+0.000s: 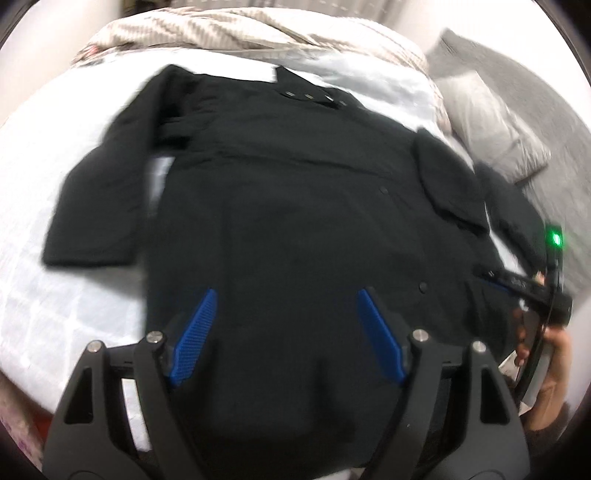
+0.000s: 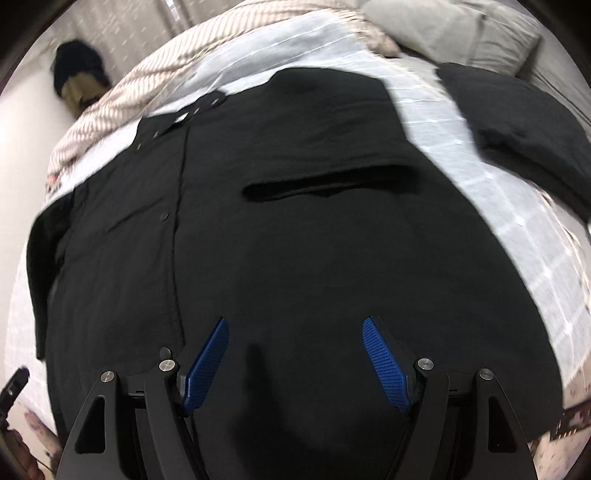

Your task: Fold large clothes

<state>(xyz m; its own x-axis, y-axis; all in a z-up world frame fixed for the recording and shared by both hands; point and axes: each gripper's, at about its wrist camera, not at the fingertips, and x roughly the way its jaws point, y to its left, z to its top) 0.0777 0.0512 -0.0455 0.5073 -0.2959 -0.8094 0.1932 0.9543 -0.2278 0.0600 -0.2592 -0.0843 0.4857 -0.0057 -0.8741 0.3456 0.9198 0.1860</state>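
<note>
A large black button-front coat (image 1: 295, 206) lies spread flat on the bed, collar at the far end; it also fills the right wrist view (image 2: 295, 240). Its left sleeve (image 1: 99, 192) lies out beside the body. Its right sleeve (image 2: 524, 122) lies out to the right. A pocket slit (image 2: 325, 182) shows on the front. My left gripper (image 1: 286, 295) is open and empty above the coat's lower part. My right gripper (image 2: 295, 325) is open and empty above the hem area; its body shows at the right of the left wrist view (image 1: 532, 288).
The bed has a white checked sheet (image 1: 44, 288). A beige striped blanket (image 1: 221, 29) is bunched at the far end. Grey pillows (image 1: 495, 122) lie at the far right. A dark object (image 2: 79, 79) sits by the wall at far left.
</note>
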